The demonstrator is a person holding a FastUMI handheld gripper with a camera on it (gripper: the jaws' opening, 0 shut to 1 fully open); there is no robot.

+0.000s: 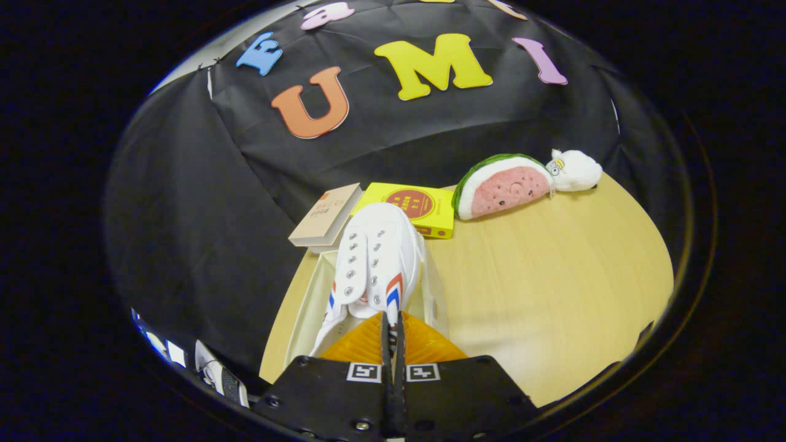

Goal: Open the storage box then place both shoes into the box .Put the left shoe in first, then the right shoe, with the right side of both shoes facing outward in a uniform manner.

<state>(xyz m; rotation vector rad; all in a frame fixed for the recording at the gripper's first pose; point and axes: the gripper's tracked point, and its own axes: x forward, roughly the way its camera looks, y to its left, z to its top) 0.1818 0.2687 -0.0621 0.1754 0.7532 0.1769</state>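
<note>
A white lace-less shoe [377, 264] with red and blue stripes on its sides points away from me, toe toward the books. My gripper [393, 328] is shut on the thin edge of its right side wall near the heel; both fingers pinch it with almost no gap. The shoe sits in or just over an open white storage box [305, 301], whose left wall shows beside the shoe and whose right wall shows by the right stripes. More white shoe material [328, 331] lies low in the box left of the fingers; I cannot tell whether it is a second shoe.
The box stands at the left edge of a light wooden table [552, 288]. Beyond it lie a beige book [324, 215] and a yellow book [417, 207]. A watermelon plush [503, 187] and a white plush [574, 170] lie at the back right.
</note>
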